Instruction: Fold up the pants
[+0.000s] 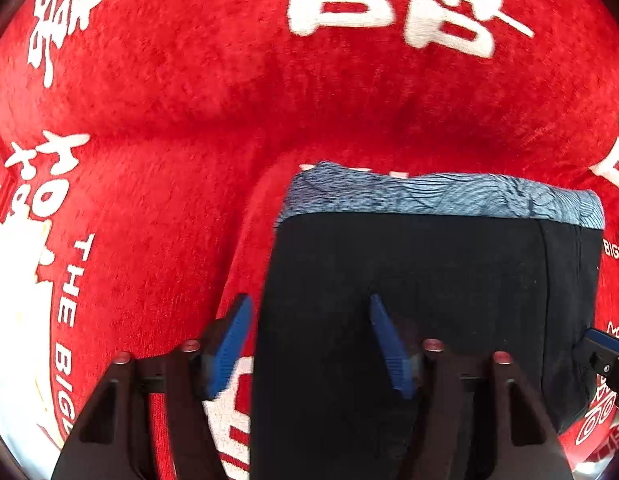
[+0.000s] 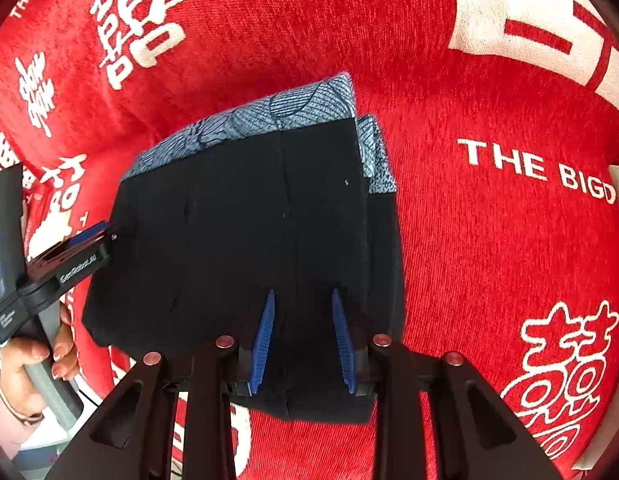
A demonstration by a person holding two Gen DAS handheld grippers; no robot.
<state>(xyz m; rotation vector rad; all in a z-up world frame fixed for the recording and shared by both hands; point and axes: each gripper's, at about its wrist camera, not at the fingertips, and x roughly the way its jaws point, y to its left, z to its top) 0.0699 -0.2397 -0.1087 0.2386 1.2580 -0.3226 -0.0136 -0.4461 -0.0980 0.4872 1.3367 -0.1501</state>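
The pants (image 1: 429, 280) are black with a blue patterned lining band (image 1: 441, 198) along the far edge, folded into a compact rectangle on the red cloth. They also show in the right wrist view (image 2: 245, 216). My left gripper (image 1: 309, 308) is open, straddling the pants' left edge: one blue finger (image 1: 233, 340) over the red cloth, the other over the black fabric. My right gripper (image 2: 303, 300) is open, its blue fingers (image 2: 341, 332) over the near part of the pants. The left gripper (image 2: 69, 256) shows at the pants' left side in the right wrist view.
A red plush cloth (image 1: 189, 80) with white characters and lettering covers the whole surface, also in the right wrist view (image 2: 489, 240). A person's hand (image 2: 33, 356) holds the left gripper's handle. The right gripper's tip (image 1: 605, 348) shows at the left view's right edge.
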